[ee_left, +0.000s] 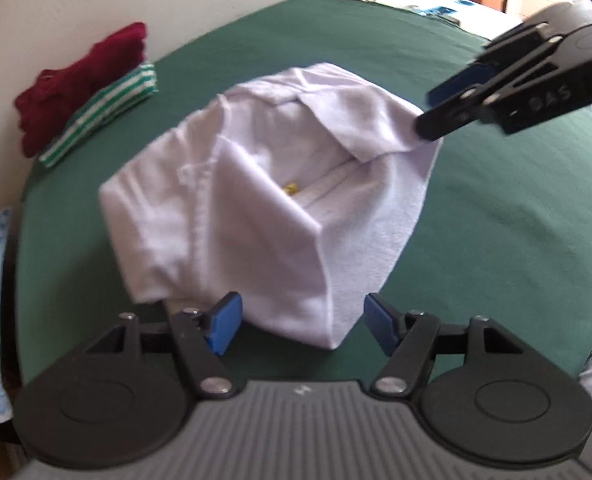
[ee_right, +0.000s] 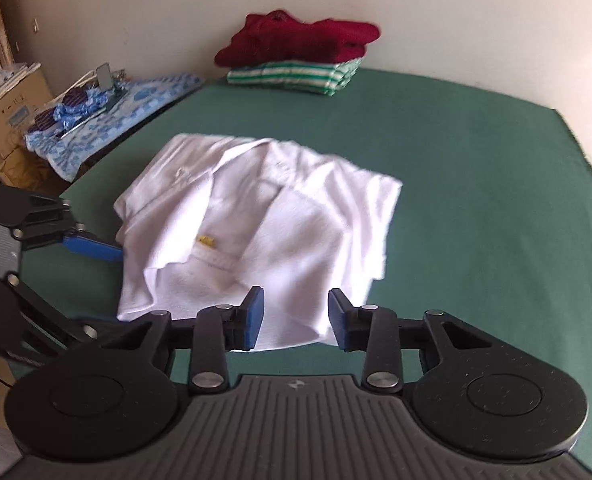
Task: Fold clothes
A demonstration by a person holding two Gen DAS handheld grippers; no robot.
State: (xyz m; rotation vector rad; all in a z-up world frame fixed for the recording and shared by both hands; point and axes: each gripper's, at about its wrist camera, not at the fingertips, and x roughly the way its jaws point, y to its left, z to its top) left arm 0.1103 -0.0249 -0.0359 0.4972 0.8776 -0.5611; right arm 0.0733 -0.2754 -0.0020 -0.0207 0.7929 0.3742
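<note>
A folded white shirt [ee_left: 255, 208] lies on the green-covered table [ee_left: 496, 220], its collar on top and a small yellow tag at the placket. My left gripper [ee_left: 302, 326] is open at the shirt's near corner, which sits between the blue pads without being pressed. In the right wrist view the same shirt [ee_right: 255, 216] spreads out ahead. My right gripper [ee_right: 296, 318] stands open over its near edge, cloth showing in the gap. From the left wrist view the right gripper [ee_left: 436, 106] reaches in from the upper right, its lower fingertip against the collar flap.
A stack of folded clothes, maroon [ee_right: 296, 40] on green-and-white stripes [ee_right: 296, 74], rests by the wall at the table's far edge. A blue patterned cloth [ee_right: 107, 108] with small items and cardboard boxes [ee_right: 11, 116] lie off the left side.
</note>
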